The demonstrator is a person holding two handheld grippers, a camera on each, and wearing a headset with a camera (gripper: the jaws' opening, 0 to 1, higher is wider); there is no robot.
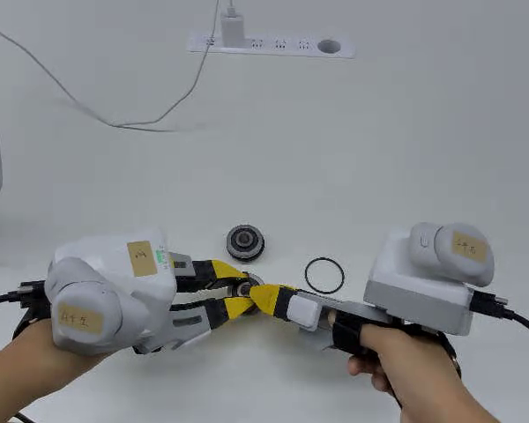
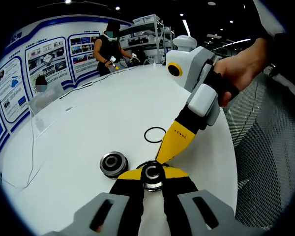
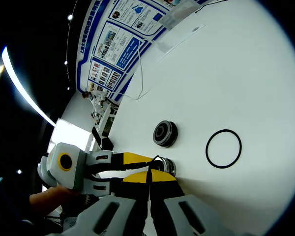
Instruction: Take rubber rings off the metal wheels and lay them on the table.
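Left gripper view: the metal wheel (image 2: 152, 175) is clamped by the left gripper (image 2: 153, 173), its stretchy rubber ring (image 2: 143, 165) met edgewise by the right gripper's (image 2: 162, 155) closed jaws.

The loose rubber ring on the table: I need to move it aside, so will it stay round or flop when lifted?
The rubber ring is very thin, so it probably sags when lifted and weighs little. Lying flat on the table, it likely slides rather than rolls.
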